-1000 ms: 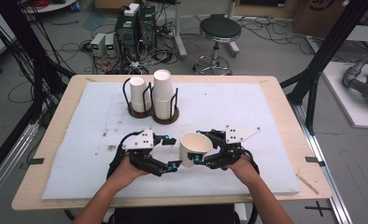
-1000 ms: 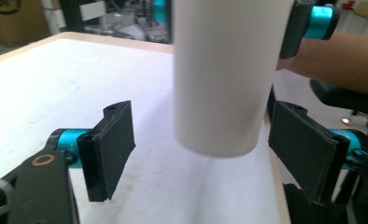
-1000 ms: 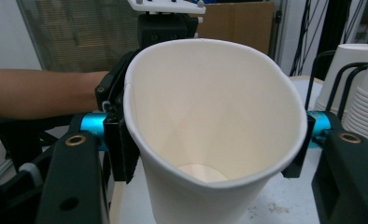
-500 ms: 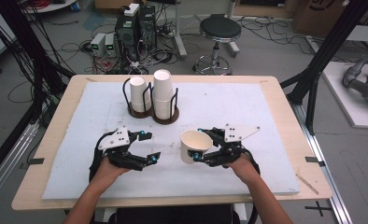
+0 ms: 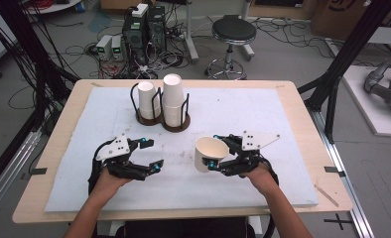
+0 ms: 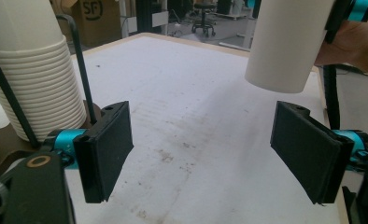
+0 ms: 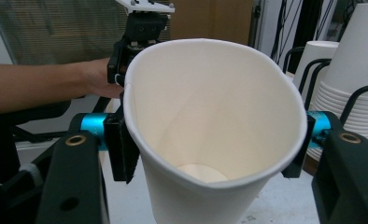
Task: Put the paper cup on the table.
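A white paper cup (image 5: 207, 154) (image 7: 210, 130) is held mouth-up and slightly squeezed, with my right gripper (image 5: 214, 151) (image 7: 211, 149) shut on its upper wall. In the left gripper view the cup (image 6: 282, 42) hangs just above the white mat at the upper right. My left gripper (image 5: 151, 154) (image 6: 208, 154) stands open to the cup's left, well apart from it, with nothing between its pads. Two stacks of white cups (image 5: 172, 99) (image 6: 28, 70) (image 7: 355, 70) sit in a brown wire holder (image 5: 176, 126) at the back of the mat.
The white mat (image 5: 263, 119) covers most of the wooden table (image 5: 302, 99). Bare mat lies right of the holder and between the two hands. Beyond the table's far edge are a stool (image 5: 233, 32), computer boxes (image 5: 144, 25) and cables on the floor.
My left gripper has drawn away to the left from the cup, which it was next to a second ago. The right gripper and the cup have stayed where they were.
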Demonstrator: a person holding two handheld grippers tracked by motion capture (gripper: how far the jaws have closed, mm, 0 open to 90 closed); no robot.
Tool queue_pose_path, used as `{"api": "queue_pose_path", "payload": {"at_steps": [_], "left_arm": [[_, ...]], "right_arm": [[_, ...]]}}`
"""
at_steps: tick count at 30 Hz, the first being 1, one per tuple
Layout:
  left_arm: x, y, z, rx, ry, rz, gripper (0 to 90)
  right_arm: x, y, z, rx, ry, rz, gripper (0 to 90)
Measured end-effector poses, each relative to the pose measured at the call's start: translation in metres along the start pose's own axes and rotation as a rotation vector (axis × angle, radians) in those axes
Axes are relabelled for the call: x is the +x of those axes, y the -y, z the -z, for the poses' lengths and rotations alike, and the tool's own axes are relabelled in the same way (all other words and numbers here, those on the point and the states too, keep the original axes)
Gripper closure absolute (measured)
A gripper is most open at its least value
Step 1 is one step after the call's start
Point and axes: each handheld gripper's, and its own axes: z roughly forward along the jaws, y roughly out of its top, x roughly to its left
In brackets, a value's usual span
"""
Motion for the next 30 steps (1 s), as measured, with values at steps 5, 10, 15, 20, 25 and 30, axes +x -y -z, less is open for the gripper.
{"api": "queue_pose_path", "payload": {"at_steps": [5, 10, 15, 20, 25, 30], "left_arm": [[0.002, 0.008, 0.002, 0.003, -0.015, 0.016, 20.9], [0.006, 0.012, 0.003, 0.003, -0.044, 0.026, 20.9], [0.007, 0.013, 0.003, 0.006, -0.054, 0.026, 20.9], [0.005, 0.014, 0.003, 0.011, -0.056, 0.027, 20.9], [0.004, 0.015, 0.004, 0.013, -0.065, 0.027, 20.9], [0.005, 0.017, 0.004, 0.013, -0.07, 0.033, 20.9]], "right_arm": [[0.0, 0.0, 0.005, 0.012, 0.027, 0.009, 36.5], [-0.003, 0.002, 0.015, 0.03, 0.074, 0.009, 36.3], [-0.008, 0.004, 0.028, 0.019, 0.117, -0.001, 36.3], [-0.015, 0.006, 0.038, 0.018, 0.175, 0.0, 36.3], [-0.022, 0.009, 0.045, 0.039, 0.233, -0.004, 36.1], [-0.029, 0.013, 0.049, 0.078, 0.309, -0.016, 36.1]]}}
